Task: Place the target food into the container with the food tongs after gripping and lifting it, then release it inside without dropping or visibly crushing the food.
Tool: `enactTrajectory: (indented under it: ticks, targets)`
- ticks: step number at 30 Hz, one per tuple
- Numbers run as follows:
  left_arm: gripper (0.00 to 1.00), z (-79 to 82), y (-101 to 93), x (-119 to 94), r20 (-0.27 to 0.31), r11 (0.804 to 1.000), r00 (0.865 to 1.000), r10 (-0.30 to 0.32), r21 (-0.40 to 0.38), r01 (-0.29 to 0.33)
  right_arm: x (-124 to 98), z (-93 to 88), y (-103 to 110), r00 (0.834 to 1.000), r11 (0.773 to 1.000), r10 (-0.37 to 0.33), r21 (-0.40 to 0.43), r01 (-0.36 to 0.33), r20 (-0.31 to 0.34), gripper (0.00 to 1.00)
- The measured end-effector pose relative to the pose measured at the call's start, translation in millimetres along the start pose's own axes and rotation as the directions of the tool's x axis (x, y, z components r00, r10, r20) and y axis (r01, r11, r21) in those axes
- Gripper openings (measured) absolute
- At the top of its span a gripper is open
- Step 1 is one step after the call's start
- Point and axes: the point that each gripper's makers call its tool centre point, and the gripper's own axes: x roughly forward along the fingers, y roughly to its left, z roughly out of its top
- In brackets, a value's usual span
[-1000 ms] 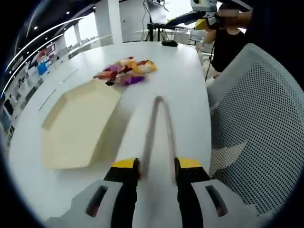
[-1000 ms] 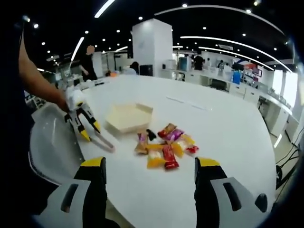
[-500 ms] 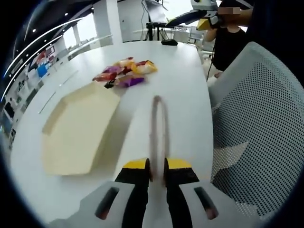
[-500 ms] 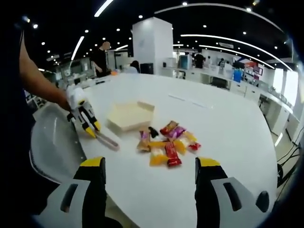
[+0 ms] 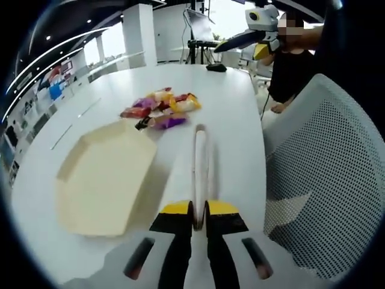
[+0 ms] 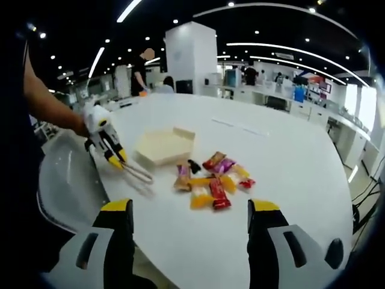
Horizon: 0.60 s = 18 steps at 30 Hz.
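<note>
**Tongs gripped, snacks waiting on the table**

In the left gripper view we see the cream hexagonal container [image 5: 102,180] at left, the wrapped snacks [image 5: 161,107] beyond it. Our left gripper [image 5: 199,212] pinches the food tongs [image 5: 200,162] with its jaws pressed onto them. In the right gripper view, the right gripper [image 6: 189,211] has its jaws spread wide, holding nothing, above the white table [image 6: 289,180].

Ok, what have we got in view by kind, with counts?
Food tongs: 1
Hexagonal container: 1
Wrapped snacks: about 10; they overlap, so the exact count is unclear
Total: about 12
</note>
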Motion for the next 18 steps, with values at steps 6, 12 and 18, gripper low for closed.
enactTrajectory:
  ticks: [6,12,18]
  targets:
    - [0.03,13.0,-1.6,-5.3,0.038,1.0,0.999,0.004,-0.008,-0.003,-0.3,2.6,1.2,1.0,1.0,0.001,-0.002,-0.001,0.007,0.77]
    - [0.03,33.6,10.2,-18.1,0.097,0.999,0.995,0.025,-0.029,-0.022,-1.8,6.0,-3.8,1.0,1.0,-0.004,-0.008,0.004,0.01,0.79]
    - [0.03,54.2,26.8,-36.2,0.154,0.998,0.987,0.044,-0.057,-0.036,-3.4,19.8,-13.9,1.0,1.0,-0.01,-0.02,0.011,0.03,0.82]
